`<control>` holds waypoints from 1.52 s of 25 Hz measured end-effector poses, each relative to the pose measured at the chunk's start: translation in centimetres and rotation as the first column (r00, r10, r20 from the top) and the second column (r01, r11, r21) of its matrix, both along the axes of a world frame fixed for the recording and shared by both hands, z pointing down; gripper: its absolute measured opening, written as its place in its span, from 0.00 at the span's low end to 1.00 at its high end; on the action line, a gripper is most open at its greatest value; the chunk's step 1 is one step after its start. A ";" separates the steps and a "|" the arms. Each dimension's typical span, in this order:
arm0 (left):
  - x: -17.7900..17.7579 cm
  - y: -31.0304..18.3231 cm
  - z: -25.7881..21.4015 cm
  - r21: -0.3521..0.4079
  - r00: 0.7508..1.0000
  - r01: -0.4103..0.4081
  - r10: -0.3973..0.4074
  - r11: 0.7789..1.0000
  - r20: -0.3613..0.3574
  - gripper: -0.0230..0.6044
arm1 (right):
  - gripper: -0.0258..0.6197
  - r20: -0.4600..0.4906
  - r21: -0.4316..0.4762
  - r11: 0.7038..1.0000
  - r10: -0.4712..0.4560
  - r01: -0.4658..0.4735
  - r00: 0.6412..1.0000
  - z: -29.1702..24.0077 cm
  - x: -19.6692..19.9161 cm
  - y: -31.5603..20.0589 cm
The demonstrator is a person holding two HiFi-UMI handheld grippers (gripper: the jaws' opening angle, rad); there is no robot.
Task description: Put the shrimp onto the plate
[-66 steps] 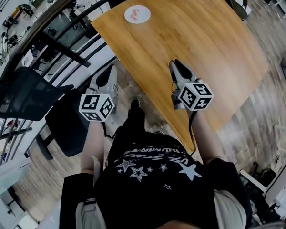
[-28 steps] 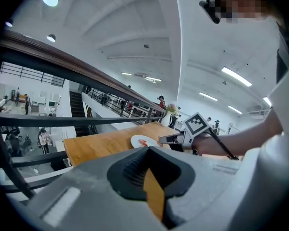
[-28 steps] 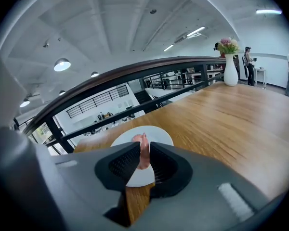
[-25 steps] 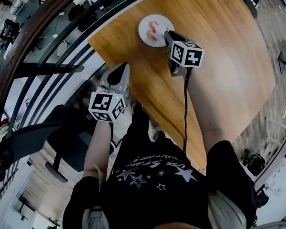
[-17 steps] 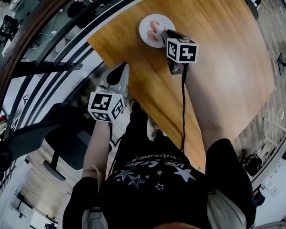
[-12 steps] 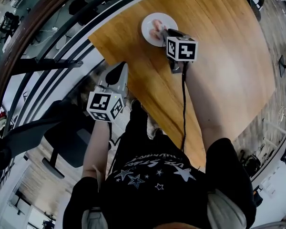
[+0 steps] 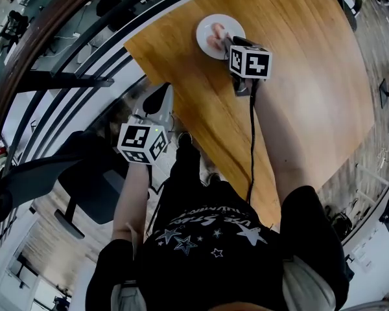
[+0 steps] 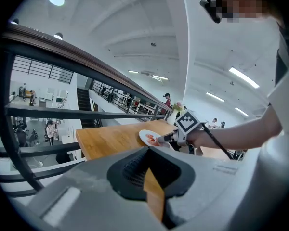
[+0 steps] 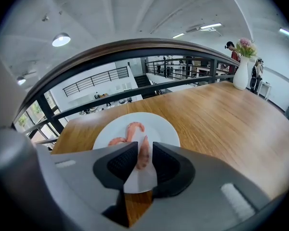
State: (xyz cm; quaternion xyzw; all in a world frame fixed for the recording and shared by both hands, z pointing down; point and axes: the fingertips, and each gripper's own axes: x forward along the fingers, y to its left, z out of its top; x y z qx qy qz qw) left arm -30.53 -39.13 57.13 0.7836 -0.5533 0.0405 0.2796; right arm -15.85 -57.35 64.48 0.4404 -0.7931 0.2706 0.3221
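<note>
The right claw (image 7: 228,42) hangs over the white plate (image 7: 205,27), which sits on the wooden table (image 7: 298,63) close to the edge along the railing (image 7: 65,37), a little in from the near corner on that side. From the right gripper view, the claw (image 9: 145,146) has just been opening. Its jaws now stand apart with one pink shrimp (image 9: 143,158) upright between them, above the near rim of the plate (image 9: 166,131). There's a sliver of white showing beside the shrimp, so the pads don't look to be squeezing it. Two more shrimp (image 9: 129,129) lie curled on the plate, beyond the claw's tips.

The left claw (image 7: 161,94) is held off the table, out past the edge on the railing side, above the floor. Its jaws (image 8: 147,153) meet at the tips and have nothing in them.

At the table's far edge stands a white vase (image 9: 241,73) of flowers.
</note>
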 end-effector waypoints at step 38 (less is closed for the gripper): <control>6.8 12.1 -9.8 0.137 0.999 0.014 -0.018 0.990 0.028 0.04 | 0.17 0.302 0.108 0.994 -0.006 -0.028 0.953 -16.1 5.0 14.9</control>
